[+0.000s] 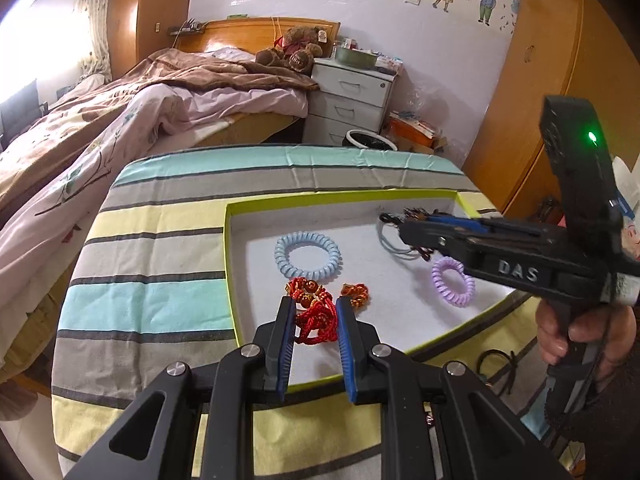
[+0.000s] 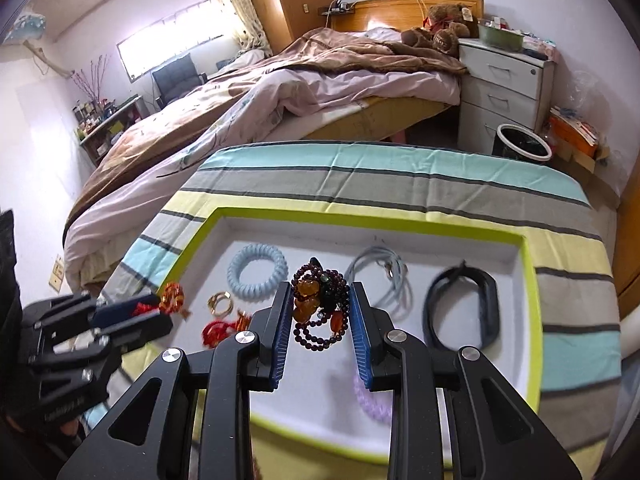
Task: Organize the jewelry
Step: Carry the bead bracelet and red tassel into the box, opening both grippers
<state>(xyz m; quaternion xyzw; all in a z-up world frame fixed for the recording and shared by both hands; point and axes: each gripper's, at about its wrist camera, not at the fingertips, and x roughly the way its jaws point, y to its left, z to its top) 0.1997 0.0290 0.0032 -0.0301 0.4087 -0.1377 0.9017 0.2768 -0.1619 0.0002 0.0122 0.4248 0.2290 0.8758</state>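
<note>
A white tray with a lime-green rim [image 1: 229, 264] [image 2: 531, 300] lies on the striped cloth. My left gripper [image 1: 316, 307] [image 2: 158, 309] is shut on a red cord bracelet with amber beads [image 1: 316, 320] [image 2: 173, 298] over the tray's near left part. My right gripper [image 2: 321, 293] [image 1: 403, 225] is shut on a dark bead bracelet with amber stones [image 2: 320, 312], held above the tray's middle. In the tray lie a pale blue spiral hair tie [image 1: 308, 257] [image 2: 258, 273], a purple spiral tie [image 1: 452, 282] [image 2: 372, 400], a grey-blue cord [image 2: 384, 278] and a black band [image 2: 464, 308].
The striped cloth [image 1: 152, 240] covers a small table. Behind it stand an unmade bed [image 1: 132, 112], a white drawer unit [image 1: 352, 100] and a bin [image 2: 520, 146]. A wooden wardrobe [image 1: 532, 92] is on the right. A black loop [image 1: 496, 364] lies outside the tray near the person's hand [image 1: 560, 336].
</note>
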